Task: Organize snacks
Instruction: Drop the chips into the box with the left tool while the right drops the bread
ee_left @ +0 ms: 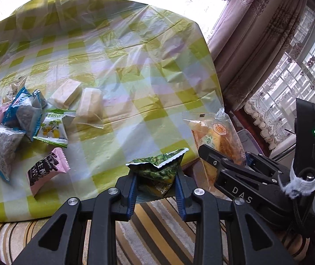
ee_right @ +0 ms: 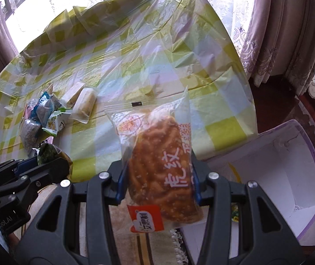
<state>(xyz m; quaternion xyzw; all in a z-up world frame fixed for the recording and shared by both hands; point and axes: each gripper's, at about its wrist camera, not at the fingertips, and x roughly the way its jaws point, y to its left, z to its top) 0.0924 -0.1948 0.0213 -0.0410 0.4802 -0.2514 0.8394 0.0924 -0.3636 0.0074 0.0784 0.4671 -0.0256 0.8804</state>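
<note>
My left gripper [ee_left: 156, 182] is shut on a crumpled green snack packet [ee_left: 159, 167], held just past the table's near edge above a striped rug. My right gripper [ee_right: 157, 181] is shut on a clear bag of brown bread [ee_right: 159, 161] with an orange label. In the left wrist view the right gripper [ee_left: 228, 154] and its bread bag [ee_left: 219, 137] show to the right. Seen from the right wrist, the left gripper [ee_right: 31, 165] with the green packet [ee_right: 49, 154] is at lower left. A heap of small snack packets [ee_left: 18, 123] and two pale wrapped cakes [ee_left: 80, 99] lie on the checked tablecloth [ee_left: 135, 66].
A white box with a purple rim [ee_right: 290, 165] stands open on the floor to the right of the table. Curtains [ee_left: 257, 33] and a window close off the far side. A striped rug [ee_left: 153, 231] lies below both grippers.
</note>
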